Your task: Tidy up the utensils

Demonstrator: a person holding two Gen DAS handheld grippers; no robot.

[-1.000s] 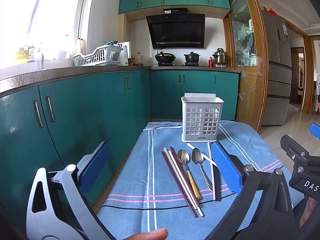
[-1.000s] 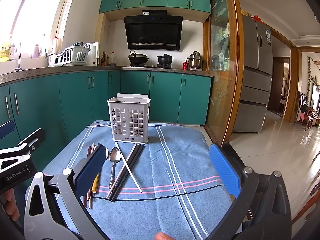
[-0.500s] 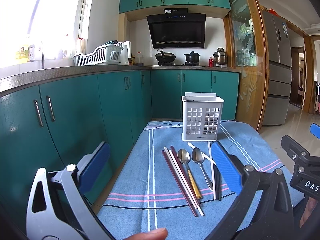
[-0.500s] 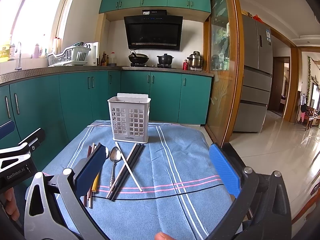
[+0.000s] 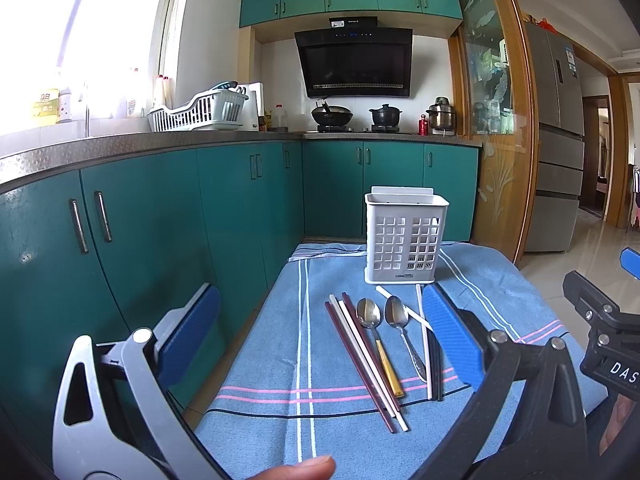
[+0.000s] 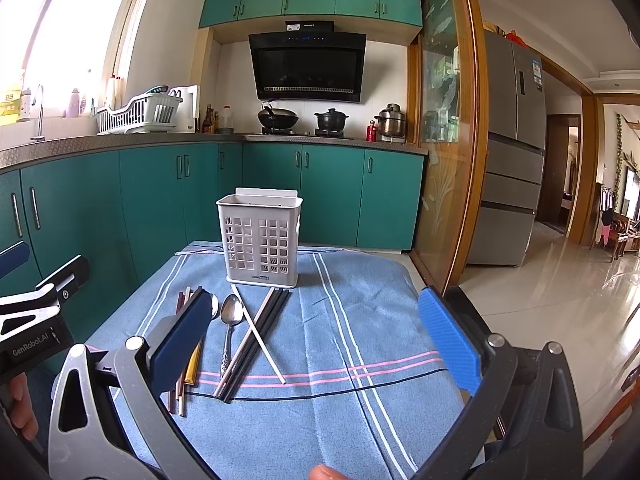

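Left tool (image 5: 320, 330) and right tool (image 6: 318, 338) both hover level, jaws spread wide

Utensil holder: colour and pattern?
White utensil holder, square grid cutouts in its front wall; clearest in the right wrist view.

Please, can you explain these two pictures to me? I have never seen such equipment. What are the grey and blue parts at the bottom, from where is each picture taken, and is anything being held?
There is no robot here. A person holds a hand tool in each hand, and each tool ends in a two-fingered claw with blue pads. A wide-angle camera on each tool looks forward along its fingers.

One picture is from the left claw, the other from the right claw. Both are open and hold nothing.

Ahead is a blue striped cloth. On it stands a white utensil holder. In front of the holder lie two spoons, dark red and white chopsticks and black chopsticks.
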